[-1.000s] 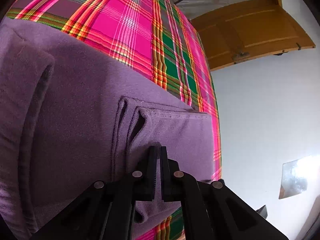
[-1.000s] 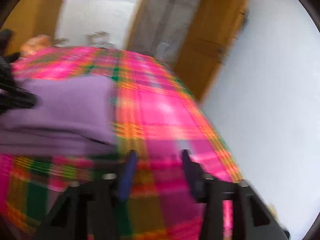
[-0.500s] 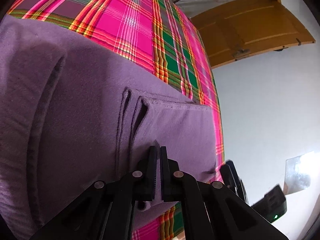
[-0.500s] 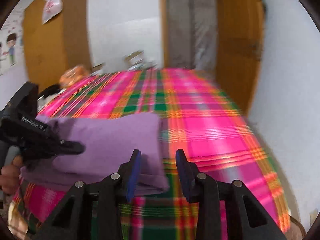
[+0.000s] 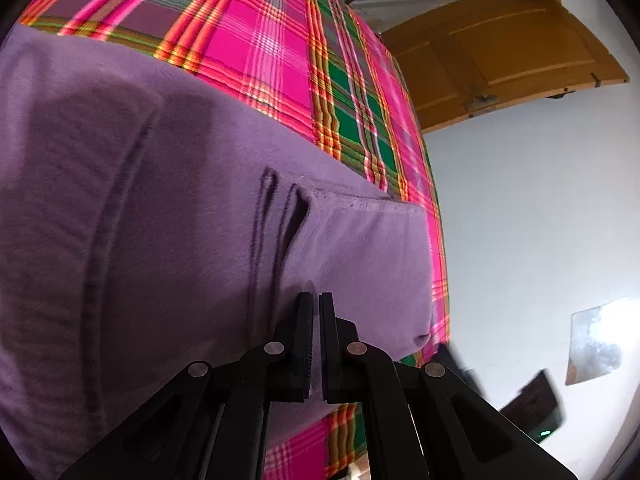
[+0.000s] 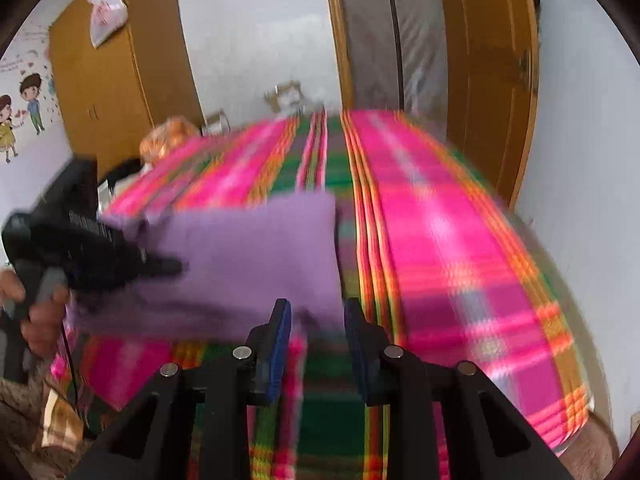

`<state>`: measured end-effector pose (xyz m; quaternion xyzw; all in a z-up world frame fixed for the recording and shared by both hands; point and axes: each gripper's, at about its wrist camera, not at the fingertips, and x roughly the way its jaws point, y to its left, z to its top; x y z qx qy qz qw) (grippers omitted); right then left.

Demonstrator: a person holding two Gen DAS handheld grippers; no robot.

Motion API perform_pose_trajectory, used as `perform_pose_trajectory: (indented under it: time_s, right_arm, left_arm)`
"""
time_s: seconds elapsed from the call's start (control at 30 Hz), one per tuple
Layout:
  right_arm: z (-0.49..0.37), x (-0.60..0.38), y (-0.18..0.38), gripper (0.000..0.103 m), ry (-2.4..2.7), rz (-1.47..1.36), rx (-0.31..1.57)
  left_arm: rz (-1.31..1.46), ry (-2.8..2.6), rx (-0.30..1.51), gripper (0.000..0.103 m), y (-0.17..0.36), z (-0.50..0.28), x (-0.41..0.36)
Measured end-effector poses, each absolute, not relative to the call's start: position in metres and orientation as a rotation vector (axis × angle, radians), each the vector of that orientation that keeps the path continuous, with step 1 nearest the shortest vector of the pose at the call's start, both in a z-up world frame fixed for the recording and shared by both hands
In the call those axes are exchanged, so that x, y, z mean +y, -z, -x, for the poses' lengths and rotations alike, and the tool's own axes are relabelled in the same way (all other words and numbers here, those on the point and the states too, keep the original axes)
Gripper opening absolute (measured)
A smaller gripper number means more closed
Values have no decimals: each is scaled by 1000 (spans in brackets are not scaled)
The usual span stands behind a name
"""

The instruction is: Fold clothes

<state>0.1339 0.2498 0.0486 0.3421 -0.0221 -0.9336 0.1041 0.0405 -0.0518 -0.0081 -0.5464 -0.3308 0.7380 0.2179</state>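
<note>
The purple garment (image 6: 256,264) lies lengthwise at centre-left, its near corner between the gaping right gripper (image 6: 316,320); left gripper (image 5: 314,340) is nearly closed (pinching nothing visible).

A folded purple fleece garment (image 5: 160,208) lies flat on the plaid bedspread (image 5: 272,44).

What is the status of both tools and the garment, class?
Left tool shut over the purple garment. Right tool open, empty, at the garment's near edge. Garment folded on the plaid bedspread. Nothing in the way.
</note>
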Motion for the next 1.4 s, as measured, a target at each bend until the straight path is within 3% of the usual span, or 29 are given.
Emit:
perform_pose_trajectory:
  time_s: [0.17,0.23,0.3,0.4,0.7,0.77,0.87,0.93,0.97,1.2,1.4]
  right_arm:
    - [-120,213,-55,29,2675,-960,41]
    - [-115,194,-52,29,2608,-950,60]
    - [-113,174,-46,37,2538,-948,76]
    - [-114,149,-37,50,2461,-940,115]
    - [-98,96,-10,52,2439,-1016,256]
    - [-99,92,-8,50,2468,-1008,304]
    - [-100,89,-6,35,2521,-1005,337]
    - [-97,89,-7,14,2539,-1010,323]
    - [-96,90,-10,10,2546,-1010,301]
    - [-97,80,-35,10,2540,-932,224]
    - [-90,72,-14,10,2504,-1037,231]
  left_arm:
    - [1485,-2144,-907,7,-12,-57,-72]
    - [1460,-2182,-901,15,-21,-60,-80]
    - [1433,-2230,-899,21,-31,-65,-89]
    - [1394,-2321,-879,21,-43,-68,-95]
    - [1371,-2375,-986,21,-28,-71,-118]
    - [1382,-2373,-1013,21,-23,-71,-121]
    - [1396,-2353,-1041,21,-19,-74,-130]
    - [1399,-2345,-1046,21,-20,-78,-138]
    - [1400,-2345,-1049,21,-20,-78,-140]
    - [1397,-2339,-1075,21,-17,-80,-151]
    - [1400,-2329,-1089,21,-13,-82,-157]
